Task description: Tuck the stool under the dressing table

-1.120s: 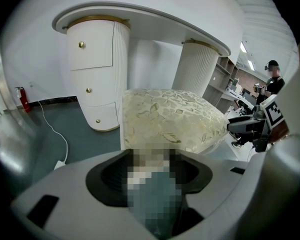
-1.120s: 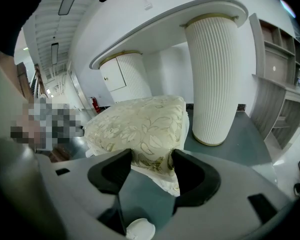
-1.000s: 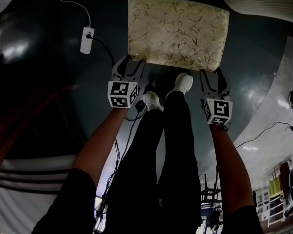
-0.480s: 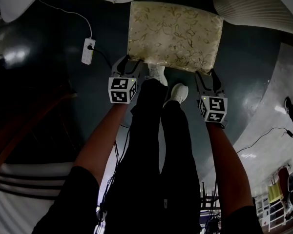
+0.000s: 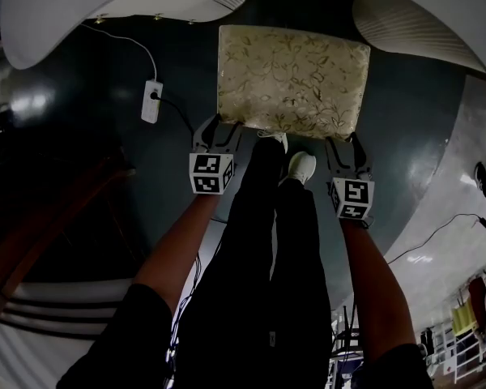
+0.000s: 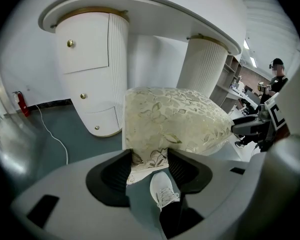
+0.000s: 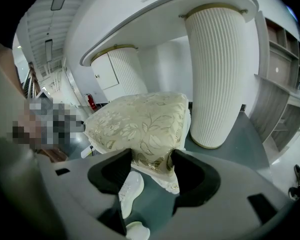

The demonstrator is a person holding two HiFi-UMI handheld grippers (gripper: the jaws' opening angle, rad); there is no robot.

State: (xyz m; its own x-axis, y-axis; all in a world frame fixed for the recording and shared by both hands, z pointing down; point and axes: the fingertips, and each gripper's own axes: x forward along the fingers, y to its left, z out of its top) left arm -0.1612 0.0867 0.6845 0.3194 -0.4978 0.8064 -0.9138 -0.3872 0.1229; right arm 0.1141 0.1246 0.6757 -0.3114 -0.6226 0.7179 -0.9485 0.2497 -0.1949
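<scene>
On stool (image 5: 292, 79): left claw (image 5: 220, 126), right claw (image 5: 345, 142)

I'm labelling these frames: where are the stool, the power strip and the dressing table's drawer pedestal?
stool (image 5: 292, 79): head view, middle of its floral cushion top.
power strip (image 5: 152, 101): head view, centre of its white body.
drawer pedestal (image 6: 87, 51): left gripper view, on its upper drawer front.

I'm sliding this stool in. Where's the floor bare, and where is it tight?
Bare floor runs ahead of the stool, between the left pedestal and right pedestal, and left of it up to the power strip. Tight at the near edge: left gripper and right gripper clamp its corners, shoes between.
</scene>
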